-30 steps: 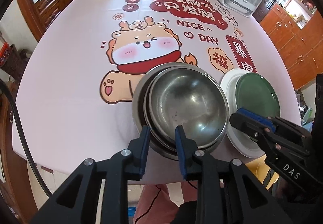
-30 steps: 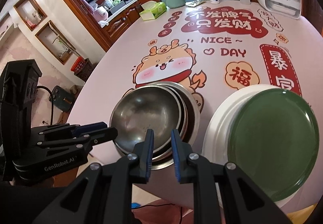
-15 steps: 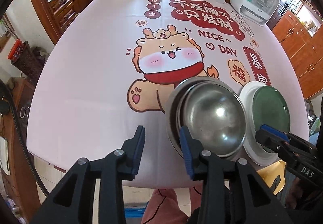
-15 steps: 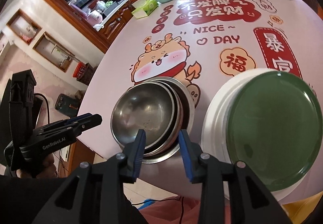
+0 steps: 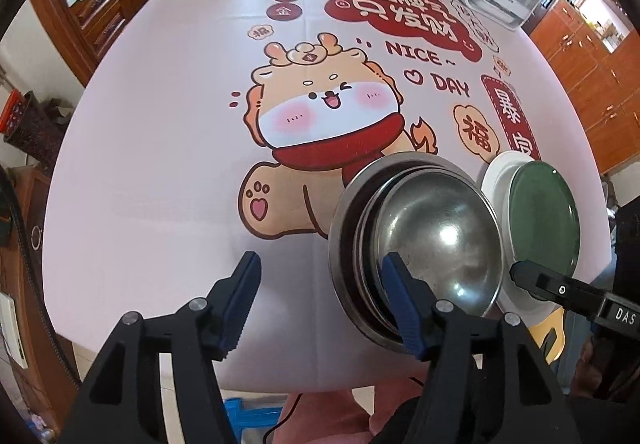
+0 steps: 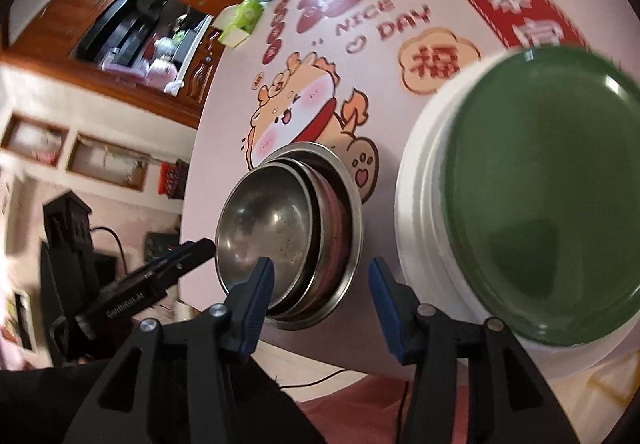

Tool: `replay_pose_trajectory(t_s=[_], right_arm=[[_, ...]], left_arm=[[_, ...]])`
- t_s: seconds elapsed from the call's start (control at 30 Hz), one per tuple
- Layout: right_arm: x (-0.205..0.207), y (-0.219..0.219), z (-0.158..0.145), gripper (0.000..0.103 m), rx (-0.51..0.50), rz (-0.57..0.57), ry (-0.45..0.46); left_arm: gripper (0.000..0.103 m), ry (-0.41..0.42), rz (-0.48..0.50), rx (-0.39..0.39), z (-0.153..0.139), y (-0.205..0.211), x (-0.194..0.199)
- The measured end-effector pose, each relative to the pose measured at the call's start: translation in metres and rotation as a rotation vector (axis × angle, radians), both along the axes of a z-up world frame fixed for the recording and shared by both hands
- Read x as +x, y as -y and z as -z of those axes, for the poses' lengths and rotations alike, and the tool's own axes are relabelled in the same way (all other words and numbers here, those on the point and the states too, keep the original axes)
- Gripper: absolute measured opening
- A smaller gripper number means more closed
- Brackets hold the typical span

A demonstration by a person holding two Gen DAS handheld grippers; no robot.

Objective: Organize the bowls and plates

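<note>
Three steel bowls [image 5: 436,244] sit nested at lower right of the left wrist frame, beside two stacked plates: one green plate [image 5: 544,219], one white plate [image 5: 498,173].

Nested steel bowls [image 5: 436,240] sit lower right; green plate [image 5: 544,219] atop white plate [image 5: 496,175] at right edge.

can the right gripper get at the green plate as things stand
Probably yes. The green plate lies bare on top of the white plate, beside the right gripper, whose jaws are opening with nothing gripped. Nothing blocks the way.
</note>
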State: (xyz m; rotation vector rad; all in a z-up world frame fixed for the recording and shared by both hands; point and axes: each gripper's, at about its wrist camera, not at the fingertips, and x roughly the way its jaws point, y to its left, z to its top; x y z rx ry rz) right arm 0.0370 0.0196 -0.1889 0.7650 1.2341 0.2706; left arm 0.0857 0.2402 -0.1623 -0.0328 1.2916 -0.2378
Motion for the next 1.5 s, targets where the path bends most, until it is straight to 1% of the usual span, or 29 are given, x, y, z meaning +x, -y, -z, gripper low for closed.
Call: replay_pose_trajectory(t_s=[0.27,0.37,0.53,0.67,0.73,0.8,0.9,0.97,1.07,1.13,1.27,1.33,1.5], right_arm=[[0.008,-0.002,0.019,0.049,0.085,0.066,-0.087],[0.012,-0.004,0.024,0.049,0.113,0.066,-0.108],[0.017,-0.007,0.032,0.049,0.136,0.072,-0.131],[0.020,-0.007,0.036,0.049,0.139,0.085,-0.147],[0.021,-0.008,0.037,0.049,0.141,0.083,-0.154],[0.020,-0.008,0.038,0.049,0.143,0.083,-0.157],[0.021,-0.008,0.039,0.049,0.144,0.083,-0.159],[0.022,-0.008,0.039,0.049,0.144,0.083,-0.160],[0.023,-0.008,0.040,0.045,0.135,0.084,-0.166],[0.023,-0.007,0.040,0.041,0.136,0.088,-0.170],[0.023,-0.007,0.041,0.041,0.141,0.088,-0.170],[0.022,-0.006,0.042,0.040,0.137,0.085,-0.169],[0.024,-0.008,0.039,0.039,0.112,0.063,-0.166]], left_arm=[[0.062,-0.104,0.050,-0.035,0.022,0.007,0.023],[0.062,-0.142,0.057,-0.036,0.031,0.010,0.027],[0.062,-0.191,0.064,-0.051,0.044,0.011,0.032],[0.062,-0.211,0.082,-0.062,0.049,0.012,0.034],[0.062,-0.216,0.090,-0.067,0.051,0.014,0.035],[0.059,-0.218,0.099,-0.073,0.051,0.016,0.037],[0.054,-0.216,0.115,-0.081,0.052,0.019,0.038],[0.048,-0.216,0.123,-0.095,0.052,0.021,0.039],[0.042,-0.213,0.133,-0.103,0.051,0.023,0.039],[0.041,-0.213,0.139,-0.104,0.051,0.025,0.040],[0.040,-0.220,0.142,-0.113,0.053,0.026,0.042],[0.038,-0.219,0.148,-0.116,0.053,0.028,0.041],[0.038,-0.213,0.147,-0.114,0.053,0.028,0.040]])
